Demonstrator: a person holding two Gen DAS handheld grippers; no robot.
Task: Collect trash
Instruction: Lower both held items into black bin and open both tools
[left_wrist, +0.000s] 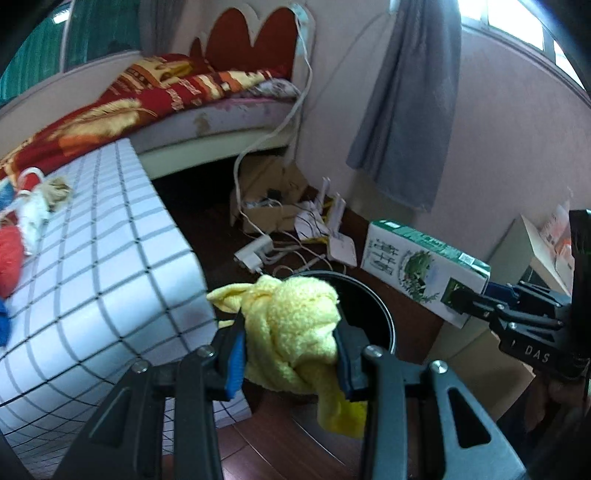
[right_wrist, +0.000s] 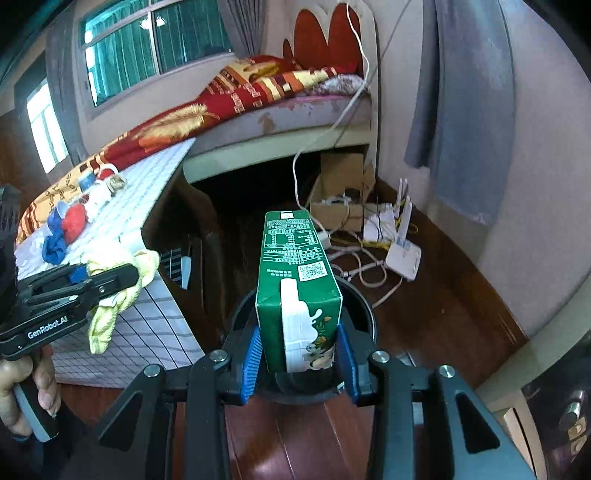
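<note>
Green-and-white cardboard milk carton (right_wrist: 299, 291) sits clamped in the right claw (right_wrist: 300, 354), right over the round black trash bin (right_wrist: 364, 314) on the wooden floor. Left claw (left_wrist: 291, 350) pinches a crumpled yellow fleece cloth (left_wrist: 295, 328) above that bin's rim, beside the grid-patterned tabletop (left_wrist: 110, 266).

Dark wooden floor (right_wrist: 443, 306), pink walls (left_wrist: 491, 122), bed (left_wrist: 207, 110) beneath bright windows (right_wrist: 155, 40).

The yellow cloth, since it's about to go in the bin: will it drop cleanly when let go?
Probably not neatly. The yellow cloth looks soft and floppy, its tail sagging below the left gripper. Its fuzzy pile may cling to the pads. It seems light, likely draping over the black bin rim.
</note>
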